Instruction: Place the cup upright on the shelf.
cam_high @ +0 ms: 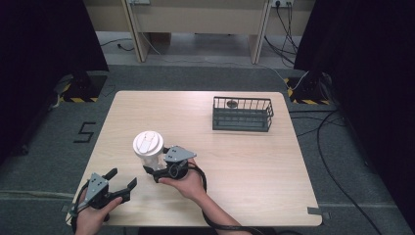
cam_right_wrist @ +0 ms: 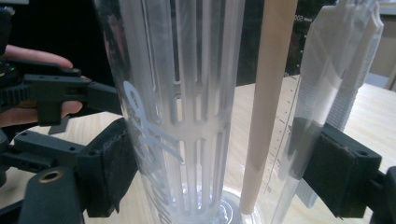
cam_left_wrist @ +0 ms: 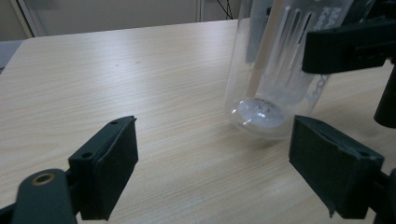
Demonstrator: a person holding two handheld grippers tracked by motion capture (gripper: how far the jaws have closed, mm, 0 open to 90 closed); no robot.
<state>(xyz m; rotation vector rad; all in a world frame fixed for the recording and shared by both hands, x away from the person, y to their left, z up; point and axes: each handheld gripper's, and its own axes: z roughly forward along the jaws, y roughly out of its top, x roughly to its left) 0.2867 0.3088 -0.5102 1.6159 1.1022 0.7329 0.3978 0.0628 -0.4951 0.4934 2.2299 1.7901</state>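
Standing upright on the near-left part of the surface [cam_high: 235, 161], the clear plastic cup [cam_high: 148, 155] with its white lid [cam_high: 148, 143] was the thing in hand. Inside it a pale straight stick [cam_right_wrist: 268, 102], perhaps a straw, leaned against the wall, and white printing ran down the side. The right hand-held gripper [cam_high: 157, 172] was clenched on the cup low on its body; in the right gripper view its two black pads [cam_right_wrist: 109, 163] pressed the transparent wall from either side. The left hand-held gripper [cam_high: 122, 183] lay just nearer and to the left of the cup, released, its jaws spread wide and holding nothing, aimed toward the cup's base. Well apart, at the far right of the surface, stood a dark wire basket [cam_high: 242, 113] with a small round object [cam_high: 232, 104] at its far rim.

By my judgement the step was the securing of the cup, with one side already gripping it. The next move probably called for the left hand-held gripper to take a second hold, or for a steady upright lift so the lid and stick stayed put.
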